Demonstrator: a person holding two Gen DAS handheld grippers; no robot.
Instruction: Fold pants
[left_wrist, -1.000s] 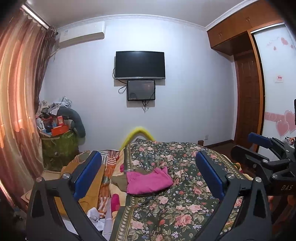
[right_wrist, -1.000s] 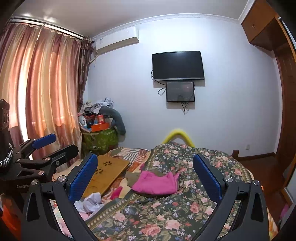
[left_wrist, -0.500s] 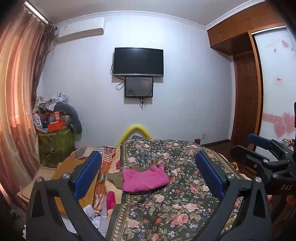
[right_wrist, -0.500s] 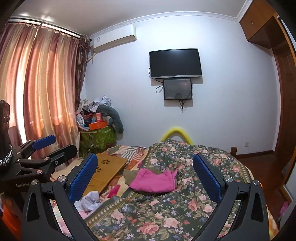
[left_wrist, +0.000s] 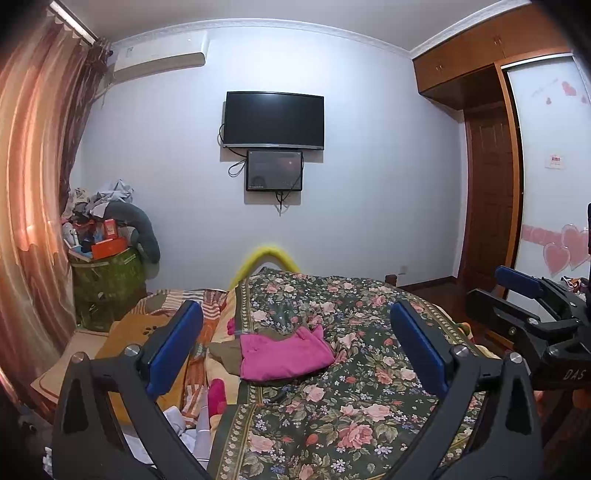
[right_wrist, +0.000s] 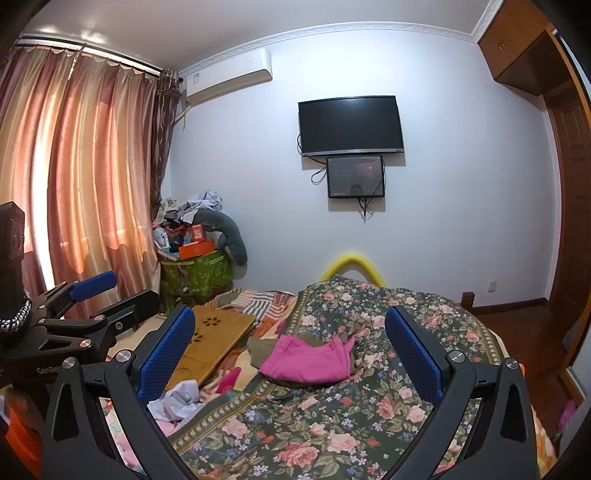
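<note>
Pink pants (left_wrist: 282, 354) lie folded in a compact bundle on the floral bedspread (left_wrist: 351, 406), on top of an olive-brown garment (left_wrist: 225, 352). They also show in the right wrist view (right_wrist: 310, 360). My left gripper (left_wrist: 295, 350) is open and empty, held well back from the pants and above the bed. My right gripper (right_wrist: 290, 354) is open and empty, also well short of the pants. Each gripper shows at the edge of the other's view, the right one (left_wrist: 532, 306) and the left one (right_wrist: 85, 310).
A wooden lap board (right_wrist: 210, 339) lies on the bed's left side, with crumpled white cloth (right_wrist: 177, 400) in front of it. A cluttered green box (right_wrist: 195, 273) stands by the curtain. A yellow padded bedrail (right_wrist: 352, 264) marks the far end. A wardrobe (left_wrist: 491, 206) stands right.
Both views have dropped slightly and shifted, so the pants sit a little lower and nearer the middle between the fingers. The pants have not moved. Both grippers stay open.
</note>
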